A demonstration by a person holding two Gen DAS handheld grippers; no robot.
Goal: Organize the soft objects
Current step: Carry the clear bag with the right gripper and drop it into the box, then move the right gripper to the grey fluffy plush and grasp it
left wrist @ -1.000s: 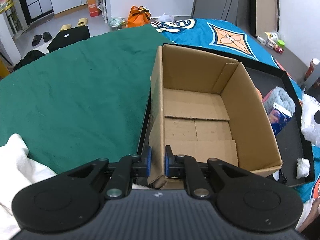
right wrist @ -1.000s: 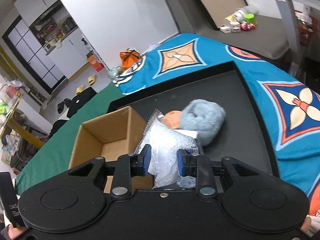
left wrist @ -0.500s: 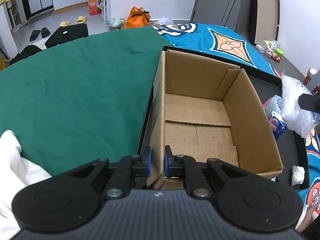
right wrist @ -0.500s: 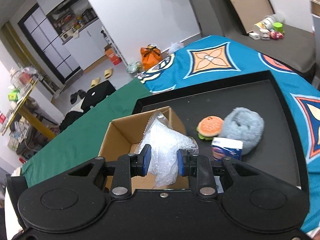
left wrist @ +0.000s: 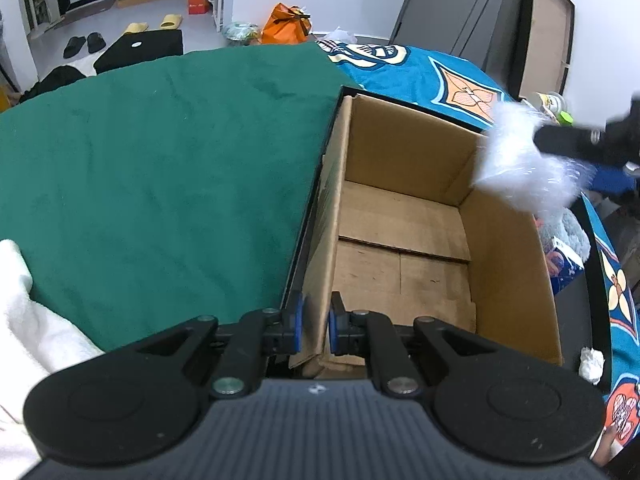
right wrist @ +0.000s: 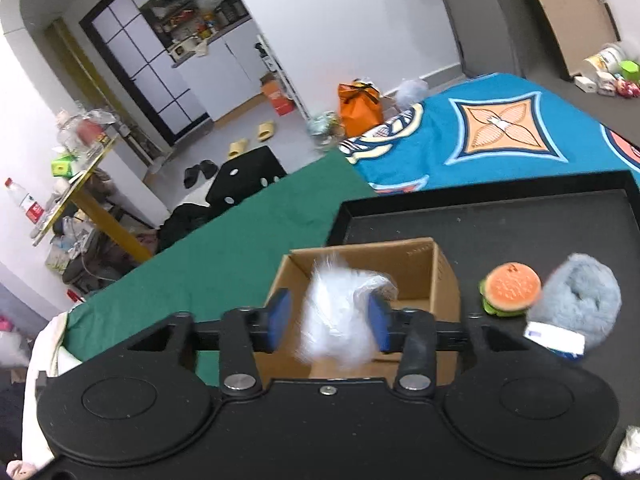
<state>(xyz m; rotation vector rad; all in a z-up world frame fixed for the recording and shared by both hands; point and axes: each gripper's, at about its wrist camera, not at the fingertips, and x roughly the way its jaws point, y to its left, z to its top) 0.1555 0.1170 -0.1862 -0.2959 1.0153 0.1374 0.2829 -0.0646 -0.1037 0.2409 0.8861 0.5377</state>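
My left gripper (left wrist: 315, 322) is at the near left wall of the box (left wrist: 404, 216), one finger outside and one inside. The box stands on the tray (right wrist: 500, 220), at its left edge, and the tray lies on the cloth (left wrist: 160, 152). My right gripper (right wrist: 327, 322) is above the box, with the bag (right wrist: 340, 320) between its fingers. On the tray, right of the box, lie the burger toy (right wrist: 510, 290), then the plush (right wrist: 580, 300) touching it, and a carton (right wrist: 554, 338) in front of the plush.
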